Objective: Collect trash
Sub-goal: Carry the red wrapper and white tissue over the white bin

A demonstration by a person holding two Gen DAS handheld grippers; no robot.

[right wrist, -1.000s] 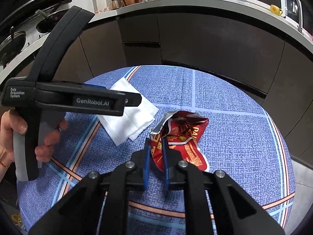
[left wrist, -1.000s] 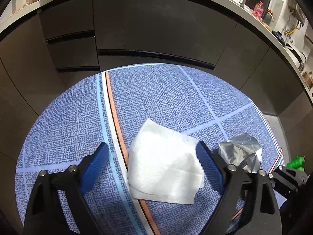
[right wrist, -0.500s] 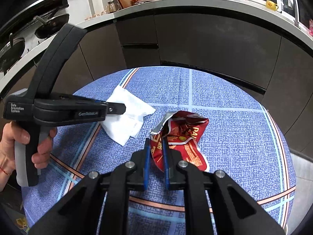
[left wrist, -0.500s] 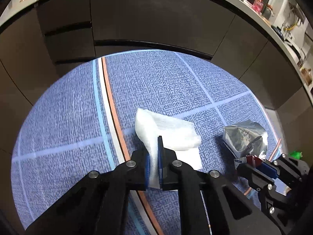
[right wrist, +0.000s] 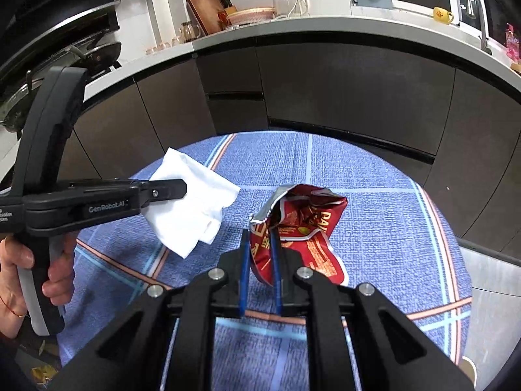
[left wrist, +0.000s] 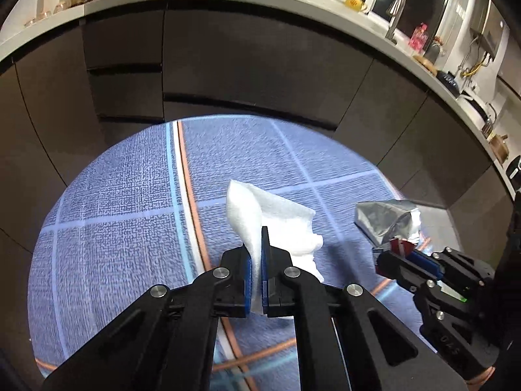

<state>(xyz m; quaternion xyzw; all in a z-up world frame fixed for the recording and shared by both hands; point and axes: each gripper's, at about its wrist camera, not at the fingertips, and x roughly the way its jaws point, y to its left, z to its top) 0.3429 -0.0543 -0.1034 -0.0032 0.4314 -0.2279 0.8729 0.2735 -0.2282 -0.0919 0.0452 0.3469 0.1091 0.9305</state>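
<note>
At the bottom centre of the left wrist view, the left gripper (left wrist: pixel 256 272) pinches a white napkin (left wrist: pixel 276 224), which hangs clear above the blue plaid tablecloth (left wrist: pixel 123 228). Low in the right wrist view, the right gripper (right wrist: pixel 260 272) clamps a crumpled red snack wrapper (right wrist: pixel 302 224) at frame centre. Beyond the round table, dark cabinets (right wrist: pixel 325 97) curve under a grey countertop (right wrist: pixel 293 29).
</note>
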